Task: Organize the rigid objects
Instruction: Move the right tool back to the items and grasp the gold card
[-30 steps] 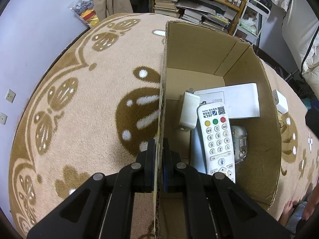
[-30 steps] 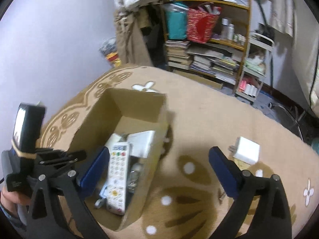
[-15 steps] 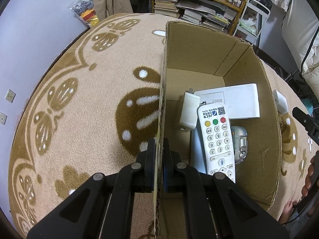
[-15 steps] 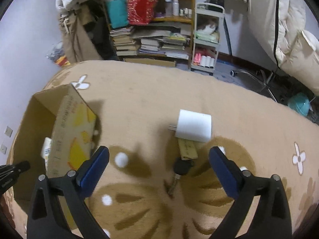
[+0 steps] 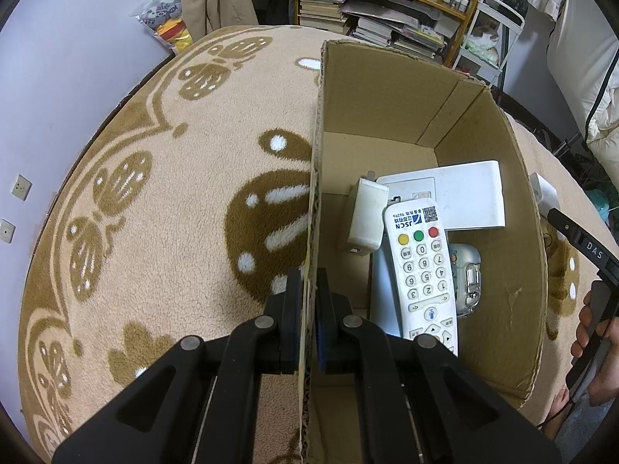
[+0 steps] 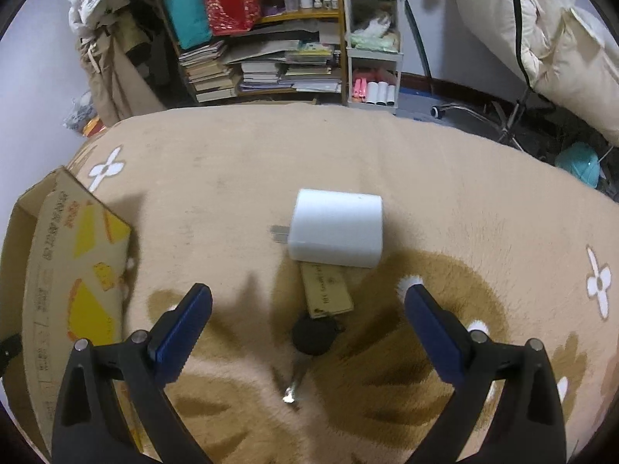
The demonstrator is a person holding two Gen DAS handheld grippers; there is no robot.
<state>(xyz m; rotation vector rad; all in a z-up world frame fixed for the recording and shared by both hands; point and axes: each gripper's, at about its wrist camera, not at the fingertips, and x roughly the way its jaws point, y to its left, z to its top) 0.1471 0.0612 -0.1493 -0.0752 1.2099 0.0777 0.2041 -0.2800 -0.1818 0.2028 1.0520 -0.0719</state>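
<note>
My left gripper is shut on the near left wall of the cardboard box. Inside lie a white remote, a white charger, a flat white device and a small silver gadget. In the right wrist view my right gripper is open and empty, low over the carpet. A white plug adapter lies just ahead of it. A key with a black head and a tan tag lies between the fingers. The box is at the left.
The patterned tan carpet covers the surface. Behind it stand a bookshelf with stacked books, a white cart and a teal ball. The right gripper's arm and hand show at the left wrist view's right edge.
My right gripper has swung away from the box to the right and dropped toward the adapter and key, which now fill its view. The left gripper and box have not moved.
</note>
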